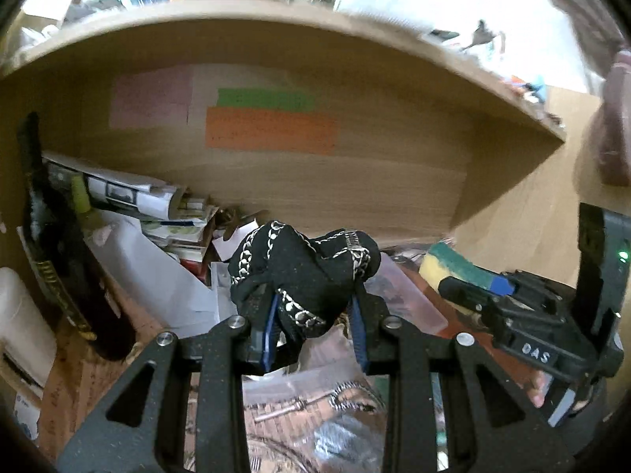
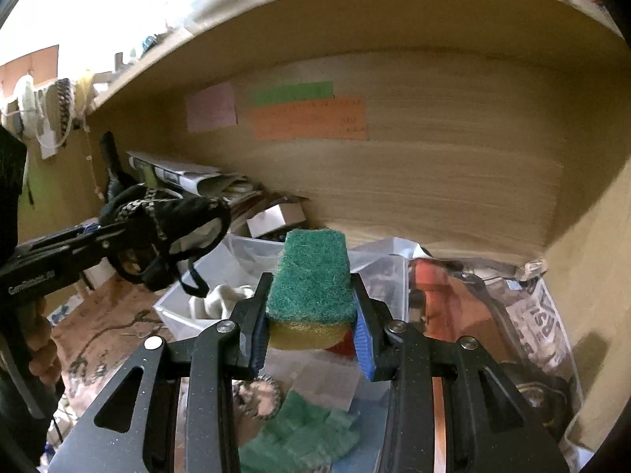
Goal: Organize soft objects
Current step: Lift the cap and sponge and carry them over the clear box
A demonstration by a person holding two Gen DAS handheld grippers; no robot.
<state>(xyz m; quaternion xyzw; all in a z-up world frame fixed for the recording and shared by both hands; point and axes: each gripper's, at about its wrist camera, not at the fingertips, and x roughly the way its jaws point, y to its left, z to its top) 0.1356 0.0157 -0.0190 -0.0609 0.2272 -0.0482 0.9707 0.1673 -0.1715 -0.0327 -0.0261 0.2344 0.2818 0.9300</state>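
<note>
The left gripper (image 1: 315,327) pinches a bunched black chain-print cloth (image 1: 303,272); the right gripper (image 2: 311,335) clamps a green-topped yellow sponge (image 2: 311,287). Both are held above the cluttered desk, near the wooden shelf (image 2: 434,181). The cloth's loose strap could snag on the clutter.

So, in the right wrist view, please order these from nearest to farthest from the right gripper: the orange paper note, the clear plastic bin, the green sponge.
1. Green sponge, clamped between the right gripper fingers.
2. Clear plastic bin, just beyond, lower left.
3. Orange paper note, on the back wall under the shelf.
</note>
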